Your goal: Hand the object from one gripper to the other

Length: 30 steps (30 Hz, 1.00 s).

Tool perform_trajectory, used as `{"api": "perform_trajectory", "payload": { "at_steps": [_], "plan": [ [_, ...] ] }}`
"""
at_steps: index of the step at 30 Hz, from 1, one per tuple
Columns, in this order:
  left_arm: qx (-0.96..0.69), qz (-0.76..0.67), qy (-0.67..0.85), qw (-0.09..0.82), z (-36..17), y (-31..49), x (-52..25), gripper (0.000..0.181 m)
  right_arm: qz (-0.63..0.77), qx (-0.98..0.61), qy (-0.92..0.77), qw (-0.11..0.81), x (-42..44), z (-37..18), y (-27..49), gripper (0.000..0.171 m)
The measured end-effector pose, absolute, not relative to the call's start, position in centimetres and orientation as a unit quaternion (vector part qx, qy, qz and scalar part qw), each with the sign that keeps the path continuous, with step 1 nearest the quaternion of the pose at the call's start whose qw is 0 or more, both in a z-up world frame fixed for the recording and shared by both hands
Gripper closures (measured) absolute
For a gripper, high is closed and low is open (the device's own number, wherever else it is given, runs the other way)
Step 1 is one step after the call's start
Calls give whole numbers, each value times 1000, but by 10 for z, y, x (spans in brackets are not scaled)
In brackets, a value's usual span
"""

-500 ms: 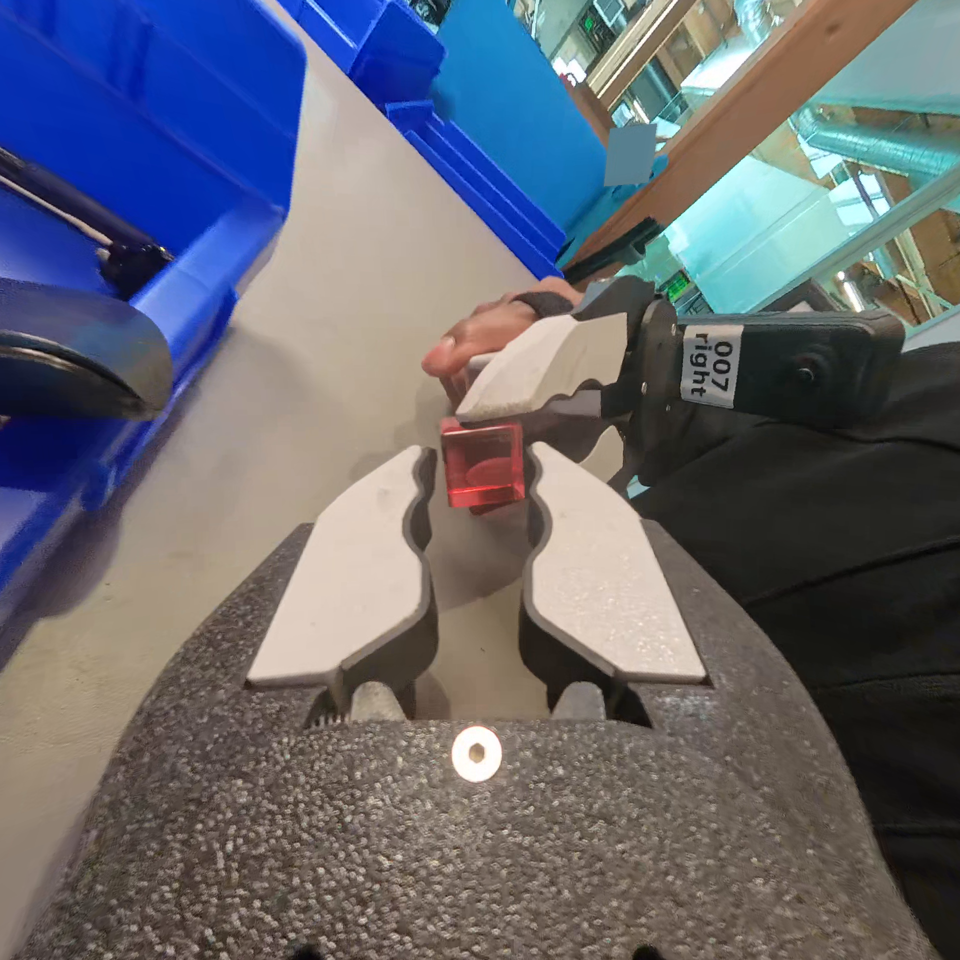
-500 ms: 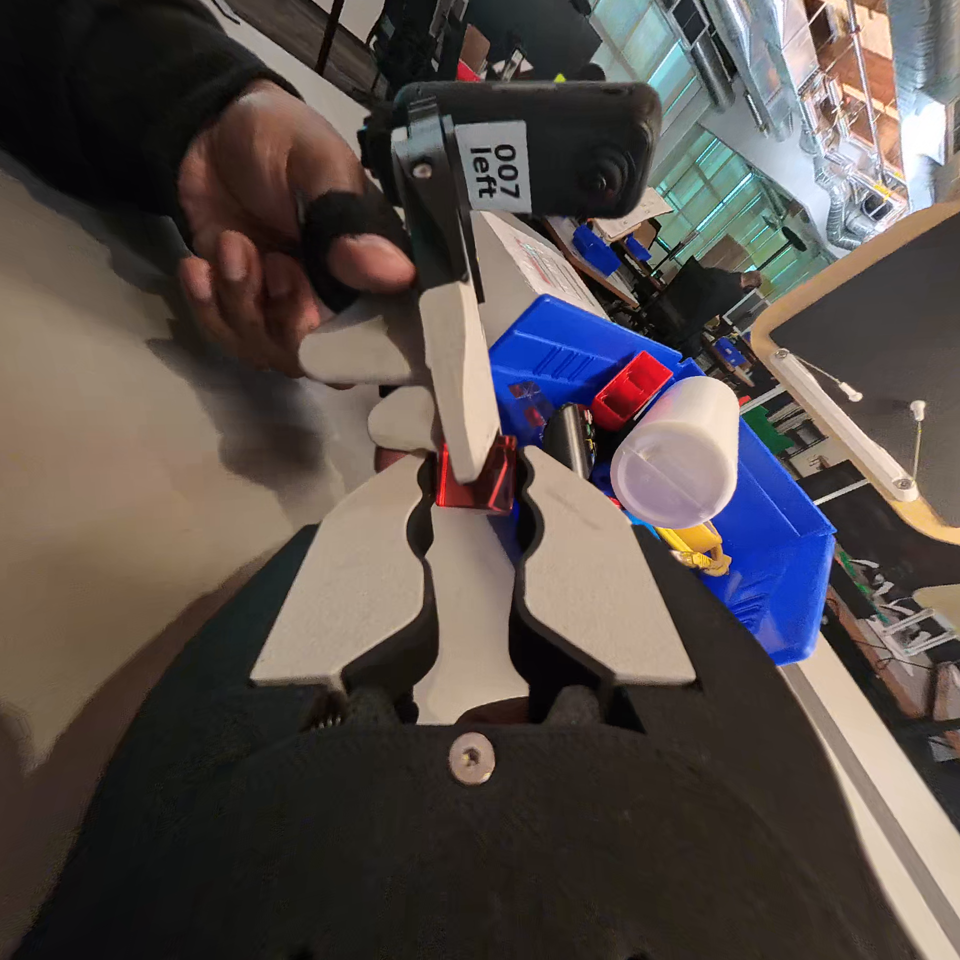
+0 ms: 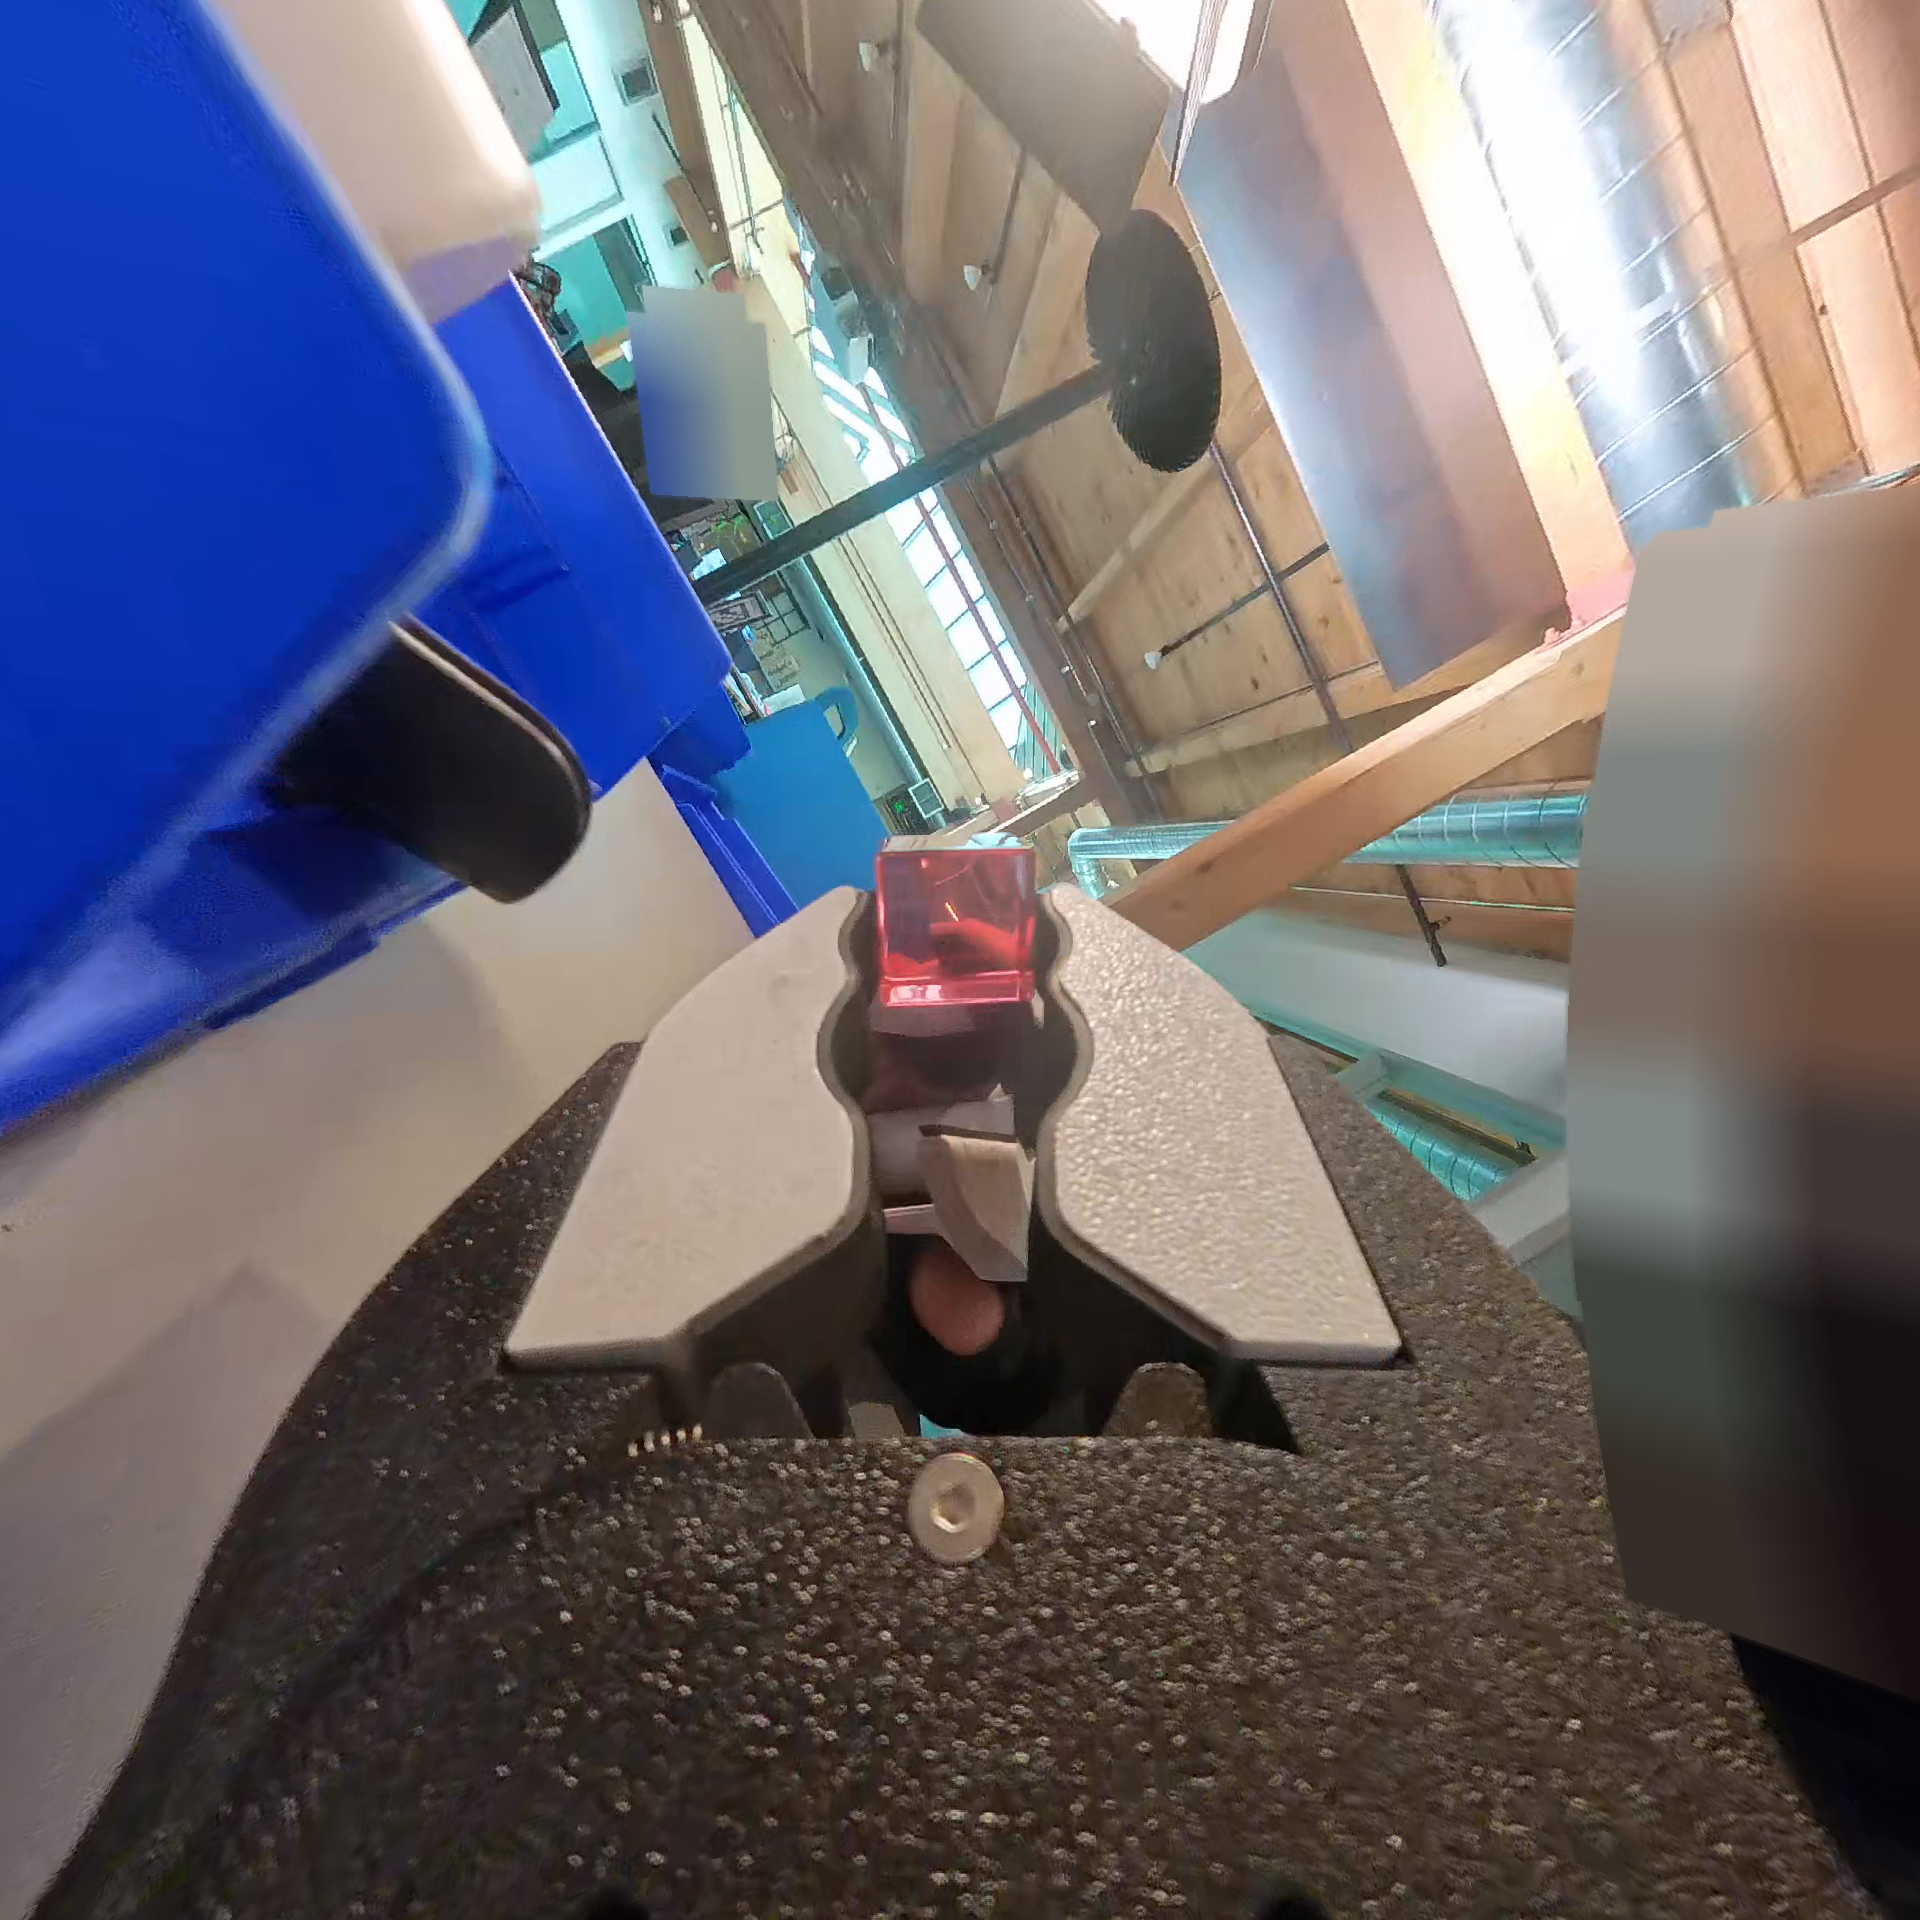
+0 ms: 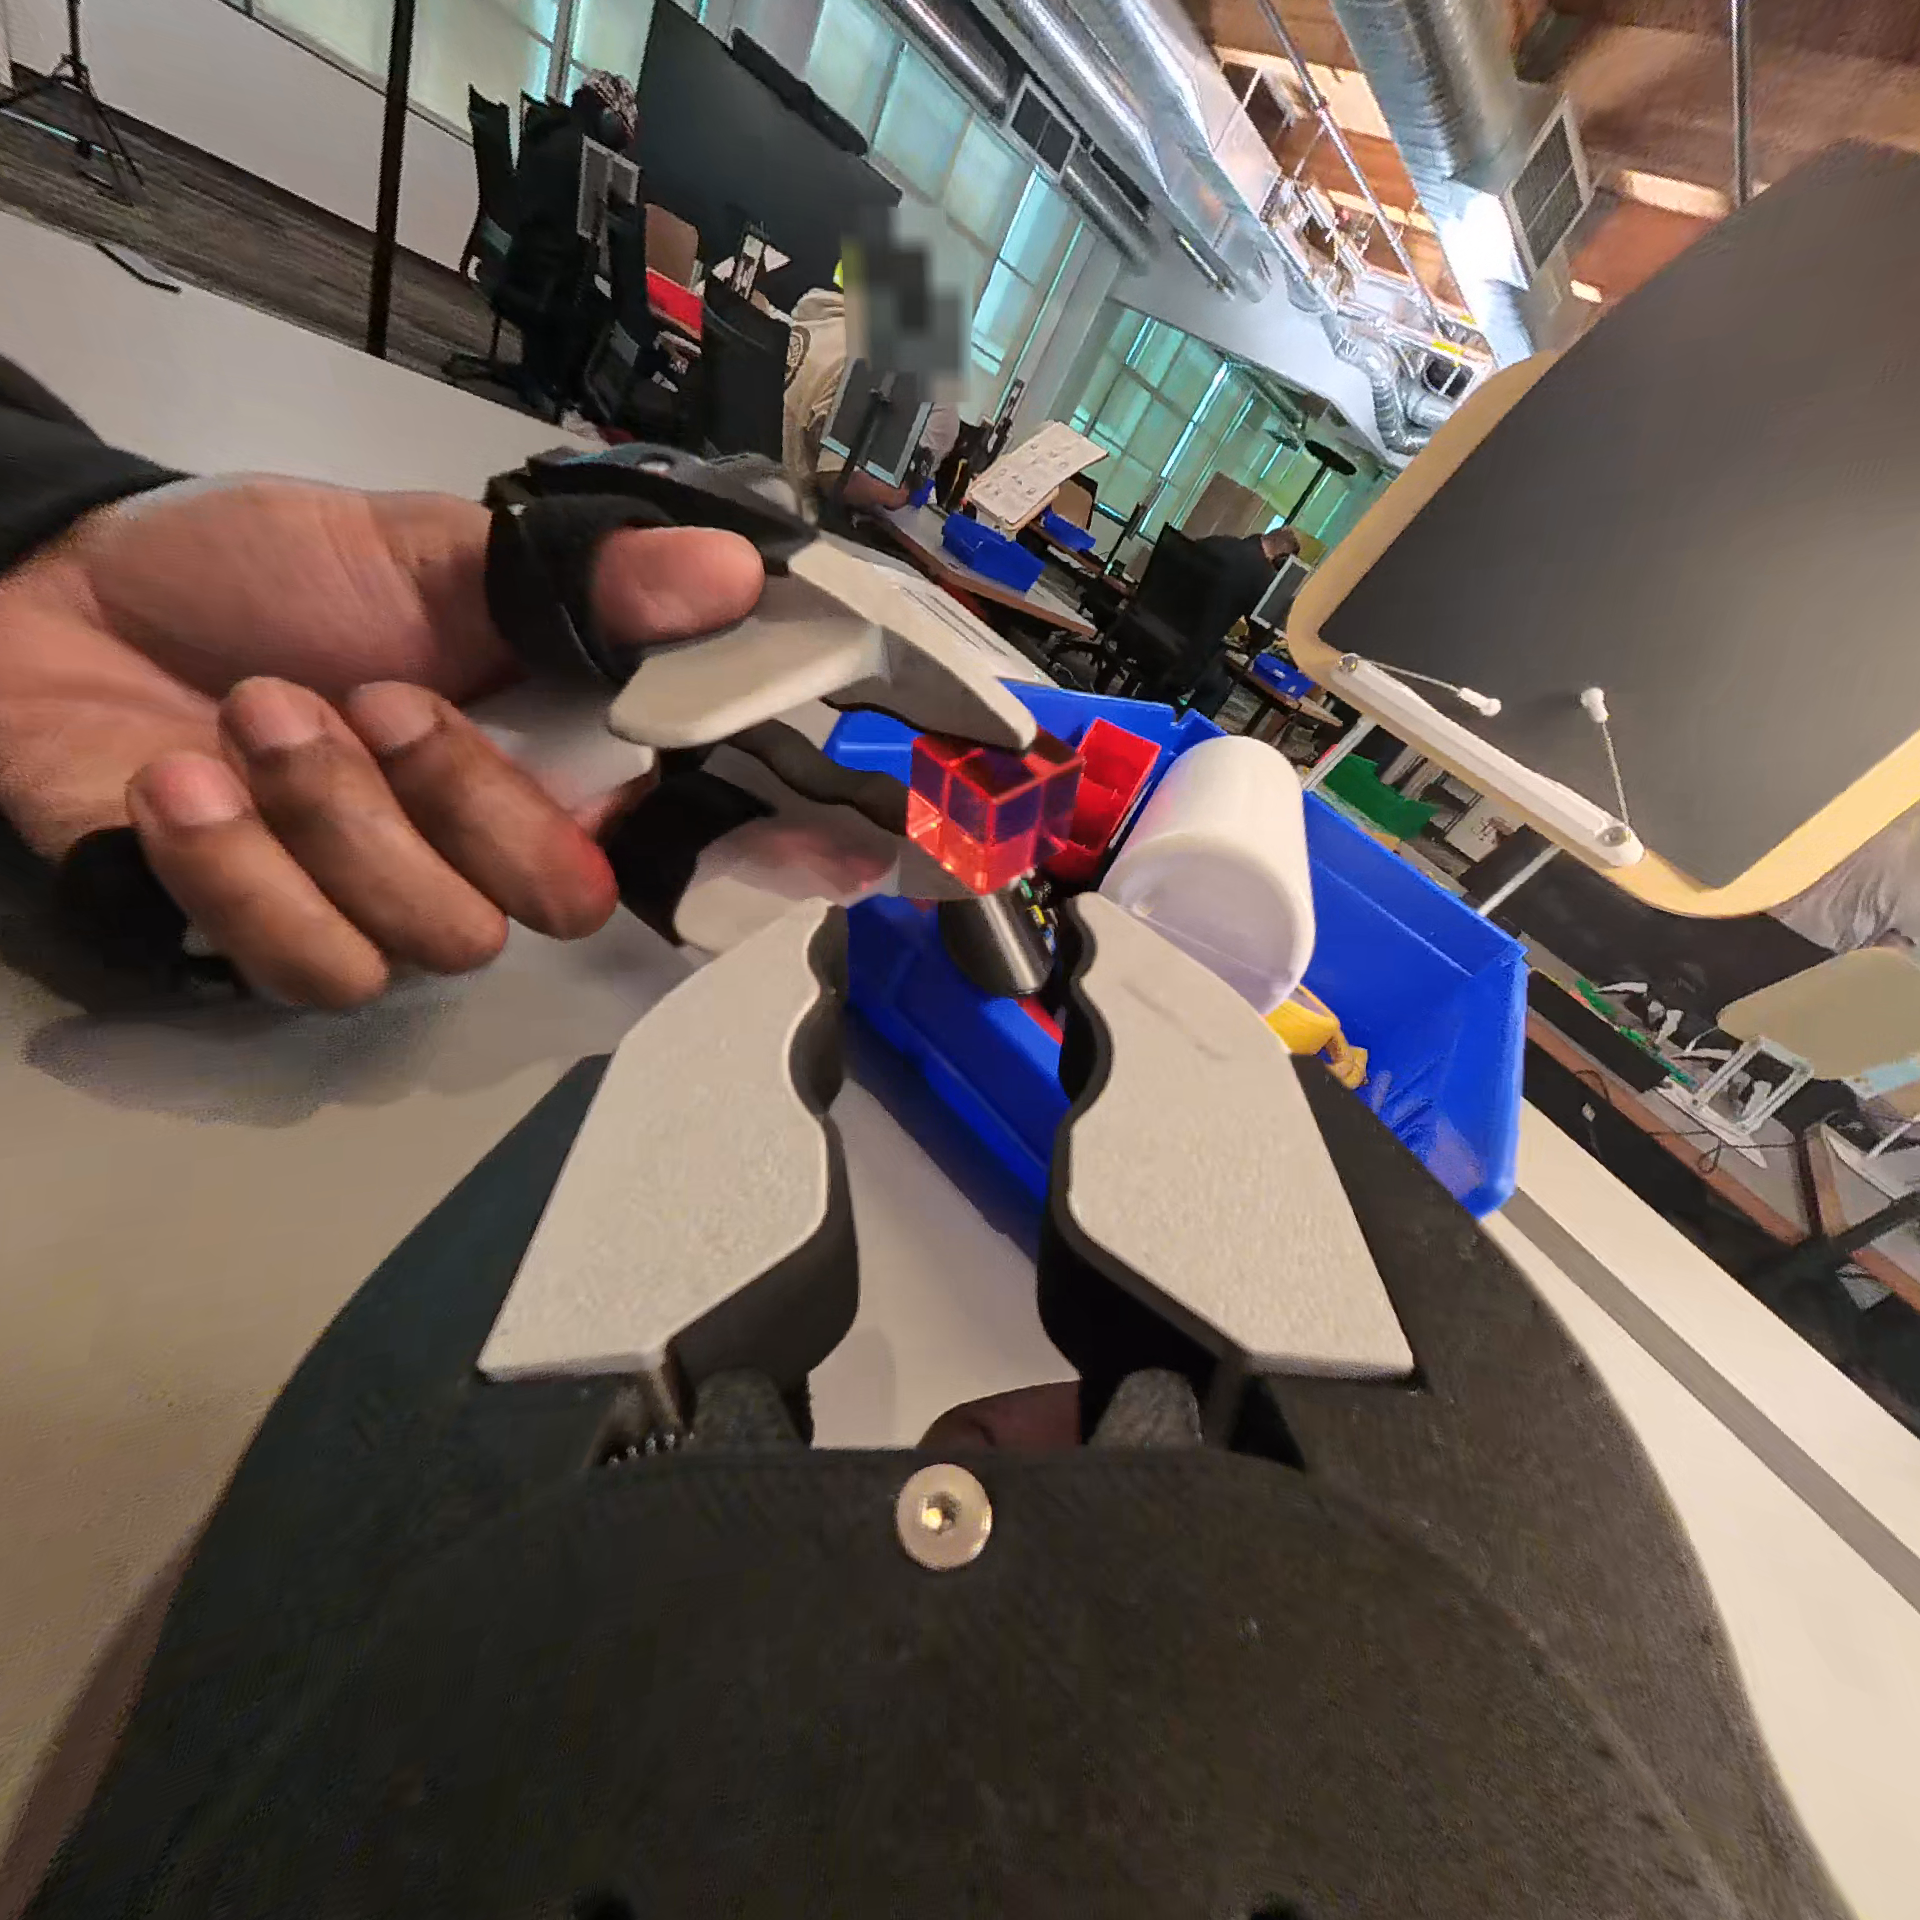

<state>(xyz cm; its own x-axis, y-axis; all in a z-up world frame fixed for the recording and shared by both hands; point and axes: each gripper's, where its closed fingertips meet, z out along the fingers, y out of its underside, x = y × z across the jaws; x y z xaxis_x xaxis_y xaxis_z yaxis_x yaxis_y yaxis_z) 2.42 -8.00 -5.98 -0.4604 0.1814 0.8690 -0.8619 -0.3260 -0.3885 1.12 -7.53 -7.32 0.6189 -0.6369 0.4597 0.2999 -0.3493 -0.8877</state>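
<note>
A red see-through cube point(image 3: 954, 940) sits clamped between the fingertips of my left gripper point(image 3: 954, 920), which is shut on it. In the right wrist view the same cube point(image 4: 987, 810) is held in the air between the left gripper's two grey fingers point(image 4: 831, 655), just above and beyond my right gripper point(image 4: 951, 914). My right gripper is open and empty, with its tips a little short of the cube and not touching it. A bare hand point(image 4: 343, 810) holds the left gripper.
A blue bin point(image 4: 1403, 987) stands on the light table point(image 4: 208, 1195) behind the cube, with a white cylinder point(image 4: 1216, 862), a red piece point(image 4: 1117, 779) and other small items in it. Blue bins point(image 3: 208, 520) fill the left of the left wrist view. My left and right fingertips are right by each other.
The right gripper has let go of the cube and drawn back, open. The left gripper now holds the cube alone and has tilted upward, away from the table.
</note>
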Motion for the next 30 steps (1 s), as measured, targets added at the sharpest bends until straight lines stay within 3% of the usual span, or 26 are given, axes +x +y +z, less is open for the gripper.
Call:
{"api": "perform_trajectory", "payload": {
  "at_steps": [7, 13, 16, 18, 26, 30],
  "plan": [
    [360, 694, -497, 376, -75, -100, 0, 153, -424, -719, 117, 539, 13, -81, -68, 127],
    [335, 678, -537, 373, -77, -104, -7, 152, -415, -722, 100, 544, 13, -79, -75, 144],
    [294, 690, -574, 328, -69, -99, -5, 137, -379, -731, 103, 558, 11, -80, -77, 144],
    [253, 706, -609, 259, -63, -93, -1, 125, -332, -736, 118, 578, 10, -81, -78, 145],
    [-72, 648, -737, -175, -74, -76, -3, 117, -41, -723, 226, 651, 1, -86, -75, 144],
    [-193, 572, -734, -312, -95, -77, -8, 115, 74, -714, 248, 650, -9, -91, -72, 145]
  ]
}}
